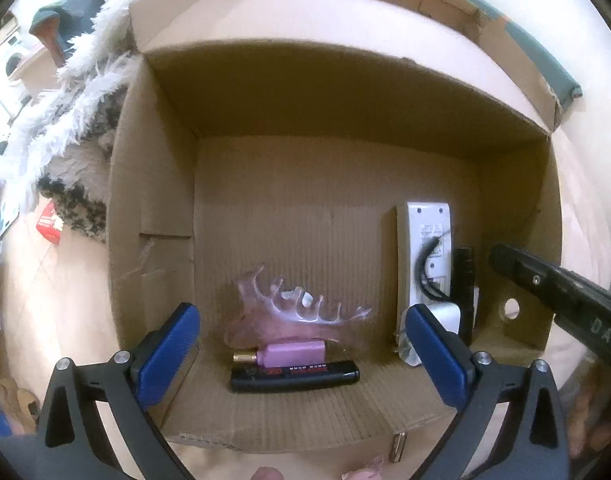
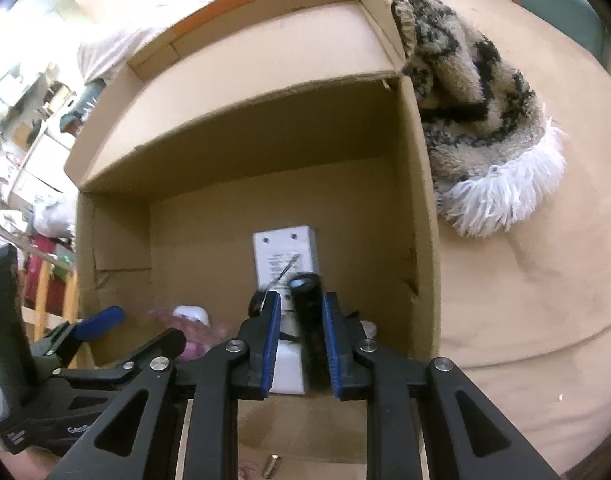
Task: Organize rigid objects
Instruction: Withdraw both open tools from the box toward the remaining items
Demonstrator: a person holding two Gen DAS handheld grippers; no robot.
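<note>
1. A beige, smooth bed cover [image 2: 525, 300] is seen under everything; it fills the 3 o'clock half of the right wrist view.
2. A corrugated cardboard box [image 1: 153, 208] with raised flaps is set open on the cover; its ribbed floor and plain walls fill the centre of both views.
3. A shaggy rug [image 2: 465, 112], mottled tan and black with a white fringe, is bunched against the box wall at 2 o'clock in the right view.
4. The left gripper [image 1: 301, 344], black-framed with flat blue pads, is held released: its jaws are spread wide at 6 o'clock, with nothing between the pads.
5. The right gripper [image 2: 301, 344], of the same build, is seen with narrow jaws about a black rod-shaped object [image 2: 305, 304]; whether the pads press on it cannot be told.
6. A white, flat rectangular plastic device [image 1: 425, 248] with a printed label and a black cord is laid on the box floor at 3 o'clock in the left view, just beside the black object.
7. A clear, spiky pink-tinted plastic piece [image 1: 305, 304] is found at the floor's centre.
8. A glossy black lighter [image 1: 297, 376] is laid lengthwise at 6 o'clock, touching a pink boxy bottle [image 1: 293, 354] with a gold tip just behind it.
9. A small metal cylinder [image 1: 397, 446] is left outside the box front.
</note>
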